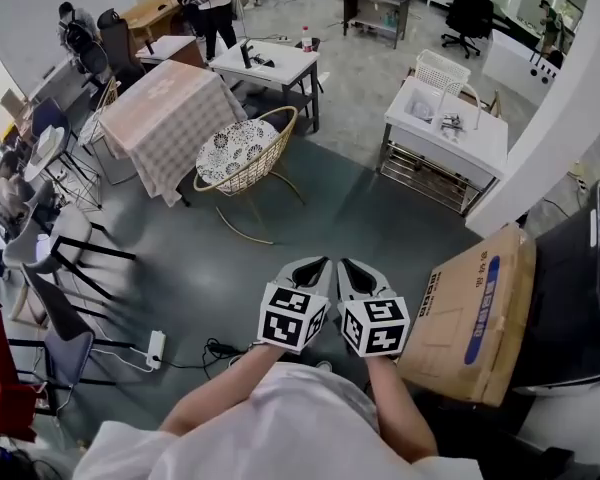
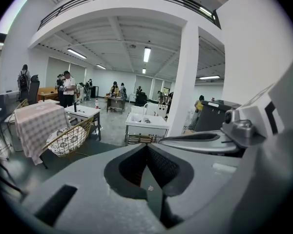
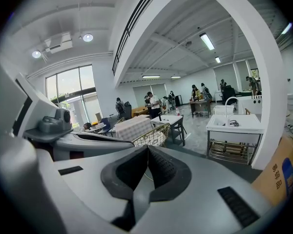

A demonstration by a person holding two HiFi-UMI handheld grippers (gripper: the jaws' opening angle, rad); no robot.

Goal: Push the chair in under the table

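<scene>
A gold wire chair with a patterned cushion stands on the grey floor beside the table with a checked cloth, its seat out from under the table. The left gripper view shows the chair and table at the left. In the right gripper view, the chair and table lie straight ahead. My left gripper and right gripper are held side by side in front of my body, well short of the chair. Both are shut and hold nothing, as the left and right close-ups show.
A large cardboard box sits close on my right, with a white pillar behind it. A white sink stand is beyond it and a white desk behind the chair. Grey chairs and a power strip are on the left. People stand at the back.
</scene>
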